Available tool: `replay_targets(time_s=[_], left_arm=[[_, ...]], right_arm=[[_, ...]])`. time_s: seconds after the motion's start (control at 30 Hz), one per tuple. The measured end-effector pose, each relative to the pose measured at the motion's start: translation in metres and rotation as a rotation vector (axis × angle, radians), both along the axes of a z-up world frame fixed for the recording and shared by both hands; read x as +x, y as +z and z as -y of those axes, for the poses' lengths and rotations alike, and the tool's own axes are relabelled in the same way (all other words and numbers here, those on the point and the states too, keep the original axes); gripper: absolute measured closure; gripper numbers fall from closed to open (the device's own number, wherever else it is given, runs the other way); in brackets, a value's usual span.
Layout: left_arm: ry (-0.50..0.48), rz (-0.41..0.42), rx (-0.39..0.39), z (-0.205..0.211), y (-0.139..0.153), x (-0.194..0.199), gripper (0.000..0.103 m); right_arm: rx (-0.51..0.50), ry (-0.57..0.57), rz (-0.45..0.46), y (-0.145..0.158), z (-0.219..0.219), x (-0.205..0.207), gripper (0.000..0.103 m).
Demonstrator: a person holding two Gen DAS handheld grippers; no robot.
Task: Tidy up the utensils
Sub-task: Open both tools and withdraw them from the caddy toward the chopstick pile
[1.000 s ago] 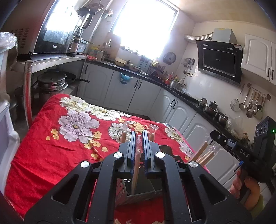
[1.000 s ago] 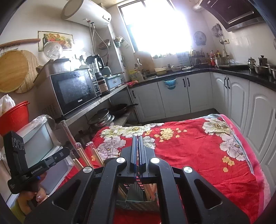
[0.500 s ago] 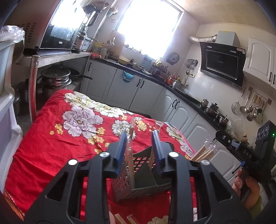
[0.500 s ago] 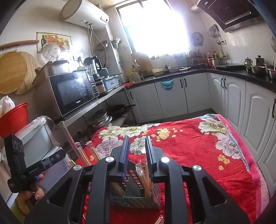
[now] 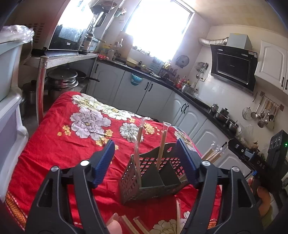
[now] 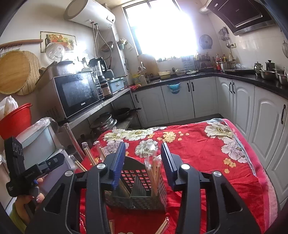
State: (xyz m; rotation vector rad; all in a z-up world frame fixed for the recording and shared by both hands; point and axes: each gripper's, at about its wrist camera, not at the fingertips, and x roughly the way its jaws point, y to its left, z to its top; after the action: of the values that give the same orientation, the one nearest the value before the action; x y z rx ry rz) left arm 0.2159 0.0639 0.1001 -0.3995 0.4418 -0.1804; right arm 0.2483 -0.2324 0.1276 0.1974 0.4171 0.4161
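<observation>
I have both sets of jaws opening: my left gripper (image 5: 145, 160) stands wide and my right gripper (image 6: 143, 162) narrower, neither pressing on anything. The dark perforated utensil holder (image 5: 149, 181) stands on the red floral cloth (image 5: 59, 144) ahead of both grippers, wrapped chopsticks (image 5: 138, 144) upright inside it.

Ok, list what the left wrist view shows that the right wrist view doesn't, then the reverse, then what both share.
Left wrist only: ladles hanging on the wall rail, and the right tool's body seen from outside.
Right wrist only: the water heater, the red bucket and the round boards.
Both: the black caddy holding wrapped chopsticks on the red floral cloth, and the microwave.
</observation>
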Motion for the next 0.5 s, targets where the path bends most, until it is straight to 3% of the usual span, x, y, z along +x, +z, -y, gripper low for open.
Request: replay_targets(time_s=[0.3, 0.37, 0.5], left_arm=[[0.015, -0.008, 0.021, 0.001, -0.005, -0.017, 0.02], [0.01, -0.006, 0.019, 0.001, -0.006, -0.021, 0.015], [0.001, 0.003, 0.035, 0.004, -0.006, -0.03, 0.011]], right_arm=[[-0.027, -0.006, 0.003, -0.006, 0.0, -0.018, 0.053], [-0.034, -0.011, 0.004, -0.007, 0.0, -0.022, 0.047], [-0.047, -0.011, 0.01, -0.011, -0.001, -0.032, 0.041]])
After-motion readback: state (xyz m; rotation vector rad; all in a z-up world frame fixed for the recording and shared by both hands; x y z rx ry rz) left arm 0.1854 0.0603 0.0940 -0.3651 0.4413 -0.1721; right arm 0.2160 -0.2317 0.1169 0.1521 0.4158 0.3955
